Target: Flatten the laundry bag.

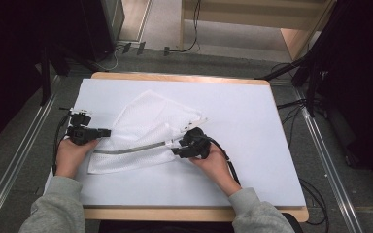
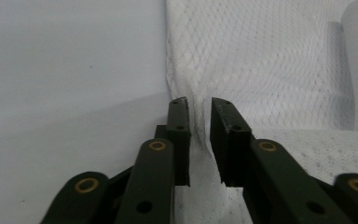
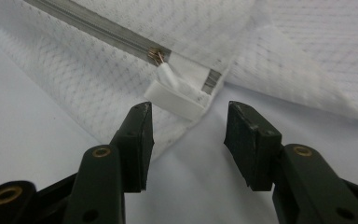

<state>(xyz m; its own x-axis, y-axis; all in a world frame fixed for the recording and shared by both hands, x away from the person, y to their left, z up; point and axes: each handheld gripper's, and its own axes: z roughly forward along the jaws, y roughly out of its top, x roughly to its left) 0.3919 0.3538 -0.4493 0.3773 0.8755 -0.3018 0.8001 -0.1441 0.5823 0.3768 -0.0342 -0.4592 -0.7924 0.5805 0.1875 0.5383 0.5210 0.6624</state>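
From the high view, a white mesh bag lay crumpled on the white table, its grey zipper running across the near part. The left gripper sat at the bag's left edge, and the right gripper pointed at the zipper's right end.

In the left gripper view, the jaws were clenched on a raised fold of the mesh bag, the cloth pinched between them.

In the right gripper view, the jaws stood released, apart, just short of the white pull tab beside the zipper's slider, touching nothing.
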